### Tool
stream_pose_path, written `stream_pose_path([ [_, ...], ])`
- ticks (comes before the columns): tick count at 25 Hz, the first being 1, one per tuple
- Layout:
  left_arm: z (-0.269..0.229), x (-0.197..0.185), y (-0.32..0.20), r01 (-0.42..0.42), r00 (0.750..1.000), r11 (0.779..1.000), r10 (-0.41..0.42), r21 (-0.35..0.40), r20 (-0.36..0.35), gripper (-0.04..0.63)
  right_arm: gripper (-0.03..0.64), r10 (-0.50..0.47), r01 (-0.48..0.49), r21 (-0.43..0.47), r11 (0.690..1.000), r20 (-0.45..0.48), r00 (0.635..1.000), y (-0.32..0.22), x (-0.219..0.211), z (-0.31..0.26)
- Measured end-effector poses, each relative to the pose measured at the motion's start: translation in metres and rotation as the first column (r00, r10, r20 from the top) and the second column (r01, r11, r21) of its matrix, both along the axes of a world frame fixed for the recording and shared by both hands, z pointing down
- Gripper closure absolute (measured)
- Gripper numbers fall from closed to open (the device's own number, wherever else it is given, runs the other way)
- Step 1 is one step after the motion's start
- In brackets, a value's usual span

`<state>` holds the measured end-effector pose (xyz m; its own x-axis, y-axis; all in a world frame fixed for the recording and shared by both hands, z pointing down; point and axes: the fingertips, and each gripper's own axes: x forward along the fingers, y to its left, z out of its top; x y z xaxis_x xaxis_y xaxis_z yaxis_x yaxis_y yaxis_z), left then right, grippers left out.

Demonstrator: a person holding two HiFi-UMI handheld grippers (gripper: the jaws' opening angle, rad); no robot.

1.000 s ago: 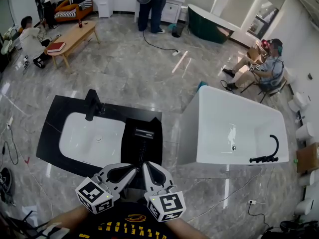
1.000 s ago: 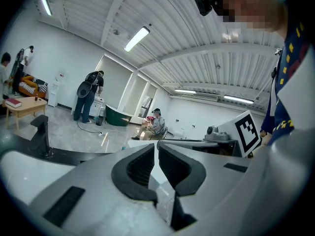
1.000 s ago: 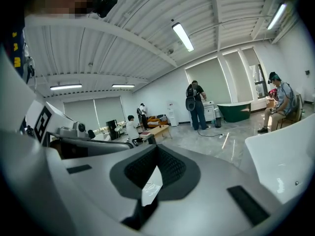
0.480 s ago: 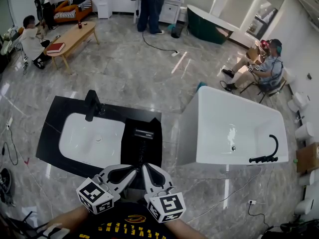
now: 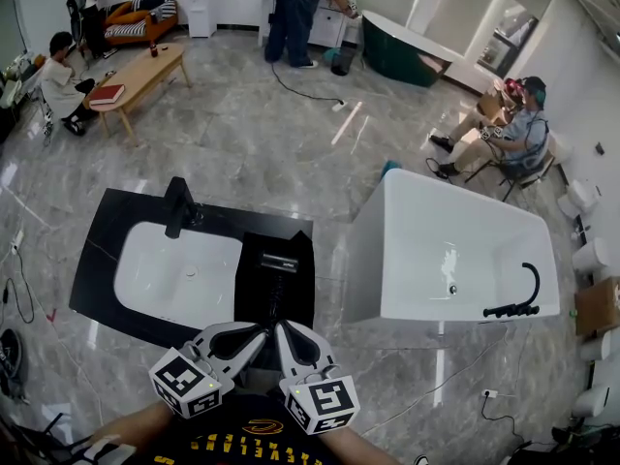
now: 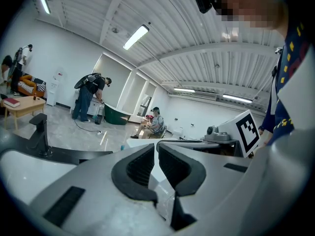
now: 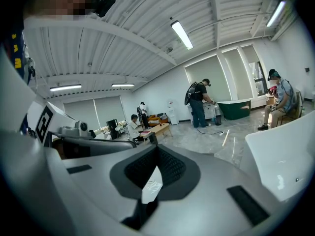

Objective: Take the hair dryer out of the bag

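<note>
1. Locate the black bag (image 5: 276, 284) on the dark counter (image 5: 116, 216), just right of the white sink (image 5: 155, 269). The hair dryer is not visible and is presumably inside.
2. Note the bag's long axis: it runs straight away from you, with the near end just ahead of both grippers.
3. Check the left gripper (image 5: 260, 329): the jaws are drawn together with nothing between them.
4. Check the right gripper (image 5: 282, 325): the jaws are closed and empty.
5. Both tips point up the bag's length. The right gripper sits nearer the centreline and the left sits toward the sink side. Neither touches the bag.
</note>
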<state>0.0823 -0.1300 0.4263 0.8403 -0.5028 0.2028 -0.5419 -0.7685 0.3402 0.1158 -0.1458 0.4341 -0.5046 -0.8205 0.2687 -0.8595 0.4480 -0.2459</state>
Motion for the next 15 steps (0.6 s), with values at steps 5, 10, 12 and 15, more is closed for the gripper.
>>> stream_pose_path([
  [5, 0.0039, -0.0028, 0.0039, 0.0, 1.0, 1.0, 0.0, -0.007, 0.001, 0.568, 0.609, -0.001, 0.001, -0.011, 1.0, 0.002, 1.0, 0.0037, -0.0031, 0.0046],
  [10, 0.0006, -0.0021, -0.0002, -0.002, 1.0, 1.0, 0.002, -0.009, 0.002, 0.568, 0.609, -0.001, 0.001, -0.021, 1.0, -0.001, 1.0, -0.0003, -0.0029, 0.0034],
  [12, -0.0005, -0.0029, 0.0007, -0.004, 1.0, 1.0, 0.004, -0.009, 0.002, 0.568, 0.609, 0.0, 0.0, -0.022, 1.0, -0.001, 1.0, 0.0007, -0.004, 0.0028],
  [15, -0.002, -0.0043, 0.0019, -0.005, 1.0, 1.0, 0.005, -0.008, 0.002, 0.568, 0.609, 0.0, 0.0, -0.023, 1.0, -0.001, 1.0, 0.0023, -0.0059, 0.0019],
])
